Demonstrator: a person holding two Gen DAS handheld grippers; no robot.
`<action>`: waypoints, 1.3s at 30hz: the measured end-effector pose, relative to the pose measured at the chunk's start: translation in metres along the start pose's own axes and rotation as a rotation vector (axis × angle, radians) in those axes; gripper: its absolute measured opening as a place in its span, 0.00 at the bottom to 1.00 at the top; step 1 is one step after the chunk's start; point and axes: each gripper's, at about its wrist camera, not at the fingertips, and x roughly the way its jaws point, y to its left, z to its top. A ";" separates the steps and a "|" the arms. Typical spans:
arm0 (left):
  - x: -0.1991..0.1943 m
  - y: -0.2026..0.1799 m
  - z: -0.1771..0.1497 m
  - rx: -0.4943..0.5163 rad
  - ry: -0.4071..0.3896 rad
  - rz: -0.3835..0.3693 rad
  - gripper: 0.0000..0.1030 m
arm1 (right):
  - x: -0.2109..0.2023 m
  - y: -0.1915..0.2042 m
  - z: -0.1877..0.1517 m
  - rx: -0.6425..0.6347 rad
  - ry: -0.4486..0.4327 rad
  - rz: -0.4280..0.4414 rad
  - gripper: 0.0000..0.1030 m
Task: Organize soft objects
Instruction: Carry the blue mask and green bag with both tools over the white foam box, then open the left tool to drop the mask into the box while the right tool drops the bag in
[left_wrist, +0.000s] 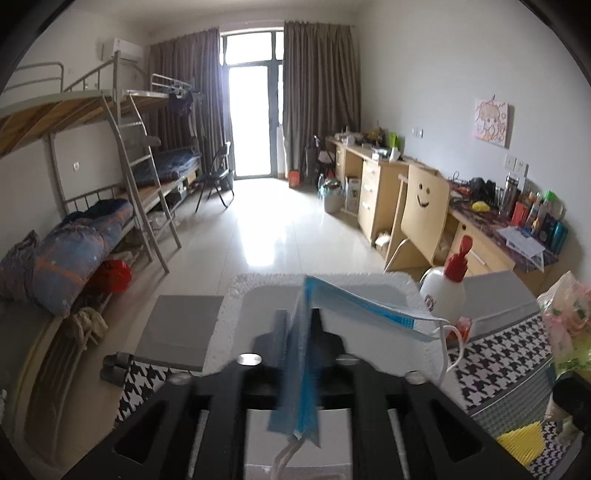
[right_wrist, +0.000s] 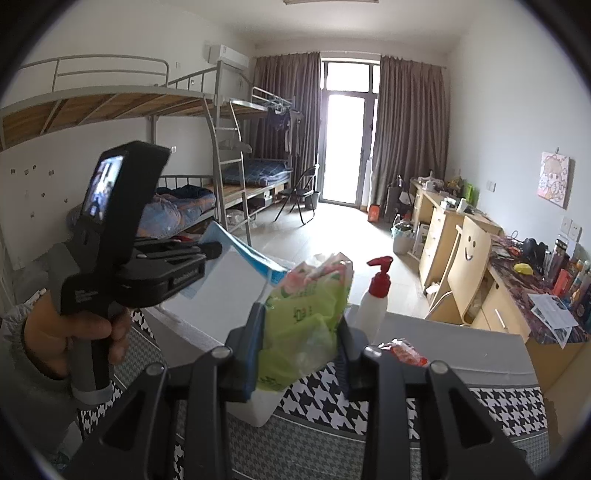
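Right wrist alone shows claw (right_wrist: 301, 332) gripping tissue pack (right_wrist: 306, 325).

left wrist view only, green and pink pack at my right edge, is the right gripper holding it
Observer: Yes, the right gripper is shut on the green pack, gripping it around its middle.
Operator: and that red bit half hidden low on my right
Observer: A small red packet, lying on the grey mat beside the pump bottle.
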 end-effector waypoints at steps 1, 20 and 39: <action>0.000 0.001 -0.001 0.001 0.002 0.003 0.52 | 0.001 0.001 0.001 -0.003 0.002 -0.001 0.37; -0.039 0.025 -0.007 -0.044 -0.130 0.018 0.96 | 0.020 0.009 0.011 -0.018 0.021 0.028 0.37; -0.063 0.037 -0.027 -0.061 -0.165 0.051 0.99 | 0.049 0.014 0.018 -0.013 0.050 0.082 0.37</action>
